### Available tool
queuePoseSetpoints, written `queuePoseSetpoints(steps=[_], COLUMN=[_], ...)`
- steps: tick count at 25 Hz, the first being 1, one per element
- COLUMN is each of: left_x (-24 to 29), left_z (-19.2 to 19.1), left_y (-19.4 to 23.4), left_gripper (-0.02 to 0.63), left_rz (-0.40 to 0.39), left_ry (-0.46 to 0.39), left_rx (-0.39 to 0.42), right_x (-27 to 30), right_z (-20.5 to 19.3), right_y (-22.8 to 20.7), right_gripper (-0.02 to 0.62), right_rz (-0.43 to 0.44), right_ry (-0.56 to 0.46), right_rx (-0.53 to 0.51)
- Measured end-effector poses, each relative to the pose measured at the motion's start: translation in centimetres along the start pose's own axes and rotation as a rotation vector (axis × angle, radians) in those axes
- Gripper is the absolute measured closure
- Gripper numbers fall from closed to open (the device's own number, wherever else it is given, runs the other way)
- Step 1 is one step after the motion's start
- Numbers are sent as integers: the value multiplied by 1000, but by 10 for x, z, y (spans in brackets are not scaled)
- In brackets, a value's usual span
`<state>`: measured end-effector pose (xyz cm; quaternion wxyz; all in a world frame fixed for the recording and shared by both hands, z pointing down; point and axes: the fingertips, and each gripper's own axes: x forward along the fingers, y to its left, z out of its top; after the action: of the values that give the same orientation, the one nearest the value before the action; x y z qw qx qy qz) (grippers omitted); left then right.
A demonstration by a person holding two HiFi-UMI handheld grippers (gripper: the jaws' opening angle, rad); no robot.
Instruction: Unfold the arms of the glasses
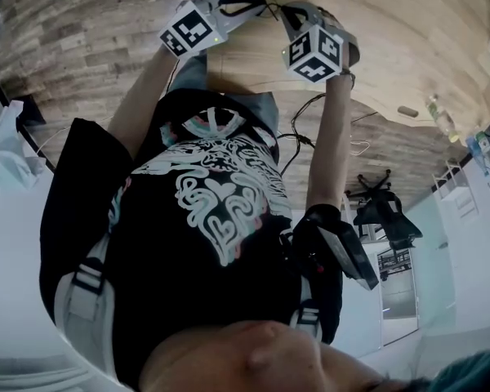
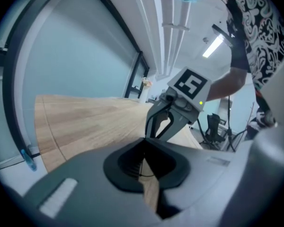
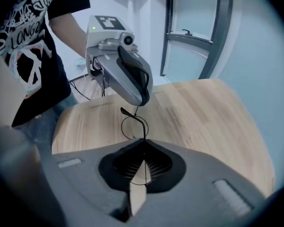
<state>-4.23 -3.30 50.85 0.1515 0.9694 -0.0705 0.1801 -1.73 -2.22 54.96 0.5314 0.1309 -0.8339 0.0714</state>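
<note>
we have the glasses (image 3: 132,126) up in the air over the table (image 3: 208,112), strung between the two tools and well clear of the wood. the right gripper (image 3: 143,144) is pressed together on a thin wire of the frame; just past its tips one round rim shows, and from that rim the wire runs up into the tips of the other tool. the left gripper (image 2: 144,144) is likewise closed, with a fine dark wire caught between its pads, so both are pinching the glasses, one at each end. the wire is too thin for us to tell which part each pinch has, arm or rim, or whether an arm is already swung out. we judge that the unfolding is under way: the frame is lifted and gripped at two places, which is the hold needed to open a hinge. the next move, as we see it, calls for one gripper to stay firm on the frame while the other swings its arm outward in a slow arc about the hinge, pulling along the hinge's own plane, not twisting. the wire looks light and springy, so a hard squeeze or sideways pull could bend it or let it slip.
</note>
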Motion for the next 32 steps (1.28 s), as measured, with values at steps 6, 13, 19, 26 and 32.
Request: queuePoseSetpoints(steps=[6,13,19,26,32], left_x=[3,5,3,5,6], left_z=[-1,1,4,10,18], left_y=[-5,-12,-14,-18,-24], left_gripper=[618,618,618,618,618], left_rz=[7,28,54,64,61], left_ry=[12,1,-35,-44,-29], left_rx=[-24,-87,-178,-249,-260], right_x=[-8,-27,-51,-78,-100], right_z=[-4,-11,-15,-25,-35], right_y=[6,9,8,7,10], right_gripper=[594,595,594,595,595], right_rz=[-17,-33,-49,-99,-140], right_ry=[-50,-145,-295,-418,-523], right_rx=[92,224,393,553,682])
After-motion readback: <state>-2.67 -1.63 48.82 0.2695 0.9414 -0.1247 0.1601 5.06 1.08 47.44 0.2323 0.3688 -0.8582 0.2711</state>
